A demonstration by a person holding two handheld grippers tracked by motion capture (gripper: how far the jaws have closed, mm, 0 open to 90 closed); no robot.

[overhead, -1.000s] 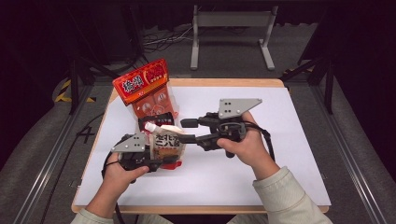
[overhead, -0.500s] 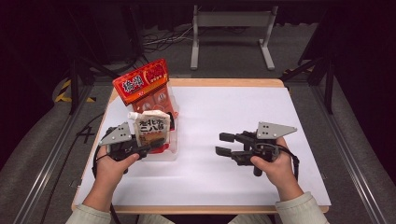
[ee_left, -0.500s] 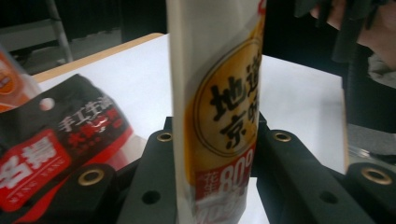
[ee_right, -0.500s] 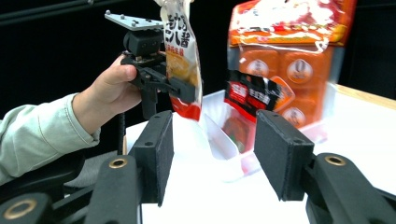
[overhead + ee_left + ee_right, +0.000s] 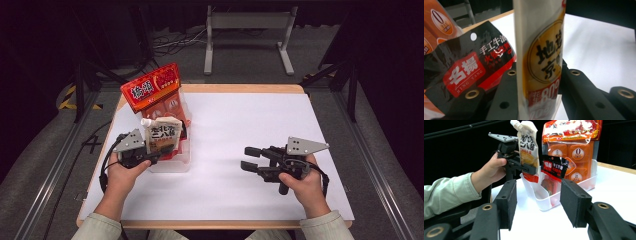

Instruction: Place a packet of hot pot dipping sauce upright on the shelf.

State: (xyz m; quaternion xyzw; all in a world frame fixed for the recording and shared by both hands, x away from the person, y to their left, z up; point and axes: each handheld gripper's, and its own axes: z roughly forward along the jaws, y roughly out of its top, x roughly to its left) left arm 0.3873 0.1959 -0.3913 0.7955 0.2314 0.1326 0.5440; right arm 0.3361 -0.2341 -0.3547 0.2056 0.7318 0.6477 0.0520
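clearly the left tool [image 5: 159,151] grips a white spouted pouch [image 5: 162,134] beside the black "ming yang" packet [image 5: 474,72]; right tool [image 5: 248,159] gapes empty.

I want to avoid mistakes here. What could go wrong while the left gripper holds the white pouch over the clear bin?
1. The left gripper pinches the white pouch only near its bottom, so it may tip or slip.
2. The clear bin already holds a black packet and a tall orange bag; the pouch could catch on them.

A wooden bench [image 5: 260,89] is wearing a big white sheet [image 5: 260,130] over its top. A clear plastic tub [image 5: 172,162] is sitting on the sheet, near the left side.
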